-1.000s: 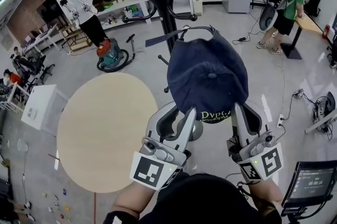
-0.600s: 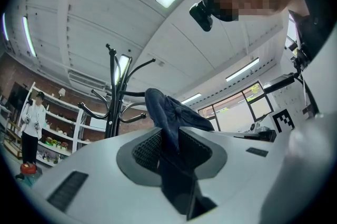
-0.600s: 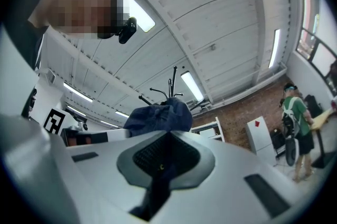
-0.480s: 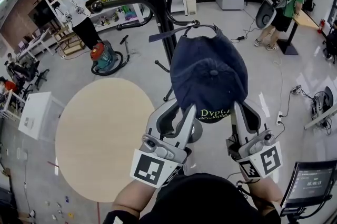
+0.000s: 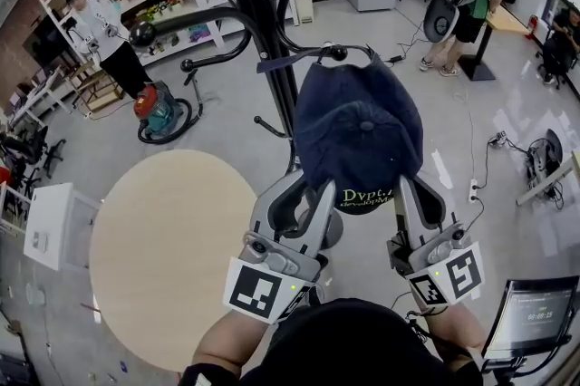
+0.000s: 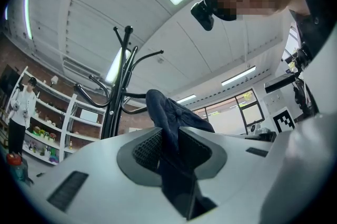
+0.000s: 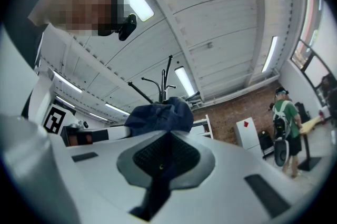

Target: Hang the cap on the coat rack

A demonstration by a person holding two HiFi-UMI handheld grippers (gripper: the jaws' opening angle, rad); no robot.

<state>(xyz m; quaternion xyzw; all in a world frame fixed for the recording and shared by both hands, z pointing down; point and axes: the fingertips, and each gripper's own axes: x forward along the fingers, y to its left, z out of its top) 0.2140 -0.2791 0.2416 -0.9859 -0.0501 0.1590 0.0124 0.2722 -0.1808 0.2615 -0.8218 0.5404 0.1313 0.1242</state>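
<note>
Left claw (image 5: 313,189) and right claw (image 5: 405,187) each pinch the cap (image 5: 358,130) at its near rim, holding it spread and raised. Its far strap sits by a hook of the coat rack (image 5: 263,22), likely ready to slip on.

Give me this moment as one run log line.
phase: cap held up at coat rack | left gripper: shut on cap | right gripper: shut on cap | hung: not yet released
</note>
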